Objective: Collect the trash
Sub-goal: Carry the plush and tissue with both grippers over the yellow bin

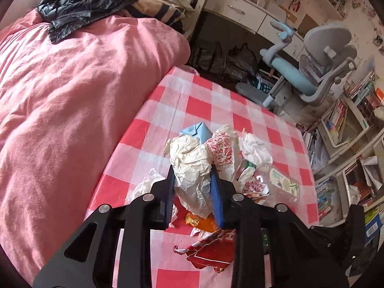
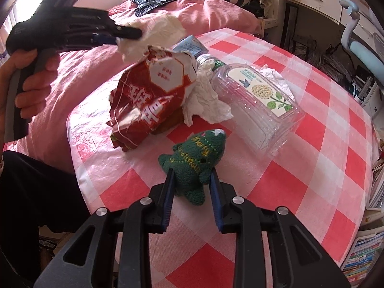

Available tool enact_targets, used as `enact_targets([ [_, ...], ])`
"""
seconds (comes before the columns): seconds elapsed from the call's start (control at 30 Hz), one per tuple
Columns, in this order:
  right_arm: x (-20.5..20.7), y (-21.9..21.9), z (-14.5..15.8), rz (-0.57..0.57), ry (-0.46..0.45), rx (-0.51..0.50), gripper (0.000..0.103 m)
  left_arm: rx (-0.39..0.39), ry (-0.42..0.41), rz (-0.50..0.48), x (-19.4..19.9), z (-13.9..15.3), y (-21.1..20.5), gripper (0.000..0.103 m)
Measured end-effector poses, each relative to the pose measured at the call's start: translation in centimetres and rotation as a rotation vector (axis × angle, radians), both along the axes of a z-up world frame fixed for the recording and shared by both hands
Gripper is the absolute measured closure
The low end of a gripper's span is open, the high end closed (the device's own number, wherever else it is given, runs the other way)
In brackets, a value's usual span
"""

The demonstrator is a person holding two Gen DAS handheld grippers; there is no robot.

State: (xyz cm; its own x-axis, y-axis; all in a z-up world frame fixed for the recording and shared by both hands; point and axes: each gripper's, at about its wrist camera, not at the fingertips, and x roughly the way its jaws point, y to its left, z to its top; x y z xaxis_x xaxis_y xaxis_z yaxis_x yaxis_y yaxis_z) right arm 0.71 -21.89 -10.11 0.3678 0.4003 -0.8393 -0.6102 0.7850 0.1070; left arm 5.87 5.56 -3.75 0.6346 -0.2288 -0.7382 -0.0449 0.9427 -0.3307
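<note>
My left gripper [image 1: 192, 168] is shut on a crumpled cream paper ball [image 1: 189, 158], held a little above the checked table. In the right wrist view the same gripper [image 2: 129, 34] holds that paper [image 2: 163, 28] over the pile, gripped by a person's hand [image 2: 31, 84]. My right gripper [image 2: 191, 171] is shut on a green knitted Christmas toy [image 2: 194, 156] near the table's front. A red wrapper [image 2: 148, 100], white tissue [image 2: 206, 100], a clear plastic bottle [image 2: 254, 110] and a blue carton [image 2: 189, 45] lie on the table. Orange peel [image 1: 204, 220] sits below the left fingers.
The table wears a red-and-white checked cloth [image 2: 312, 144]. A bed with a pink duvet [image 1: 60, 96] presses against its left side, with a black jacket [image 1: 84, 4] on it. A grey-blue desk chair [image 1: 312, 72] and bookshelves [image 1: 348, 132] stand to the right.
</note>
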Motion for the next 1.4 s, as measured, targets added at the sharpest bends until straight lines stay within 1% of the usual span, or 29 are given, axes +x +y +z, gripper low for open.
enact_targets([
  [0.07,0.1,-0.2,0.2,-0.007,-0.002,0.012,0.075,-0.038,-0.019,0.011,-0.3,0.8,0.8,0.077],
  [0.13,0.3,-0.4,0.4,-0.016,-0.001,0.029,0.075,-0.121,-0.010,0.026,-0.3,0.8,1.9,0.077],
  [0.23,0.4,-0.6,0.7,-0.025,-0.003,0.051,0.075,-0.266,0.025,0.039,-0.1,-0.1,3.5,0.077],
  [0.27,0.5,-0.6,0.8,-0.028,-0.003,0.061,0.075,-0.303,0.036,0.044,0.0,-0.4,3.9,0.077],
  [0.3,0.5,-0.7,0.9,-0.031,-0.002,0.073,0.075,-0.311,0.038,0.050,-0.1,-0.5,4.1,0.077],
  [0.4,0.5,-1.2,1.4,-0.039,-0.005,0.113,0.075,-0.252,0.018,0.061,-0.2,-0.1,3.7,0.077],
  [0.5,0.5,-1.6,2.0,-0.049,-0.009,0.151,0.075,-0.236,-0.002,0.037,-0.4,0.5,3.0,0.077],
  [0.6,0.3,-1.8,2.6,-0.051,-0.026,0.162,0.075,-0.173,-0.024,0.024,-0.6,1.0,2.0,0.077],
  [0.73,-0.1,-2.0,3.4,-0.050,-0.061,0.151,0.075,-0.113,-0.060,-0.013,-1.3,2.1,0.3,0.077],
  [0.87,-0.6,-2.5,4.3,-0.054,-0.095,0.139,0.075,-0.045,-0.092,-0.074,-1.8,2.9,-2.6,0.077],
  [0.97,-1.0,-3.6,5.0,-0.069,-0.116,0.128,0.075,-0.021,-0.107,-0.120,-2.2,3.4,-5.1,0.077],
  [1.07,-1.3,-5.7,5.9,-0.104,-0.143,0.109,0.075,0.001,-0.129,-0.172,-2.6,3.9,-8.2,0.077],
  [1.13,-2.0,-8.0,6.7,-0.148,-0.167,0.105,0.075,0.011,-0.138,-0.214,-2.7,4.0,-10.4,0.077],
  [1.2,-3.0,-10.4,7.1,-0.194,-0.189,0.077,0.074,0.023,-0.148,-0.262,-3.3,4.1,-13.2,0.077],
  [1.3,-4.6,-14.6,6.8,-0.275,-0.201,0.018,0.074,0.038,-0.161,-0.341,-4.3,4.0,-17.7,0.077],
  [1.4,-6.1,-19.5,5.6,-0.379,-0.184,-0.027,0.074,0.048,-0.167,-0.422,-5.2,3.7,-22.2,0.077],
])
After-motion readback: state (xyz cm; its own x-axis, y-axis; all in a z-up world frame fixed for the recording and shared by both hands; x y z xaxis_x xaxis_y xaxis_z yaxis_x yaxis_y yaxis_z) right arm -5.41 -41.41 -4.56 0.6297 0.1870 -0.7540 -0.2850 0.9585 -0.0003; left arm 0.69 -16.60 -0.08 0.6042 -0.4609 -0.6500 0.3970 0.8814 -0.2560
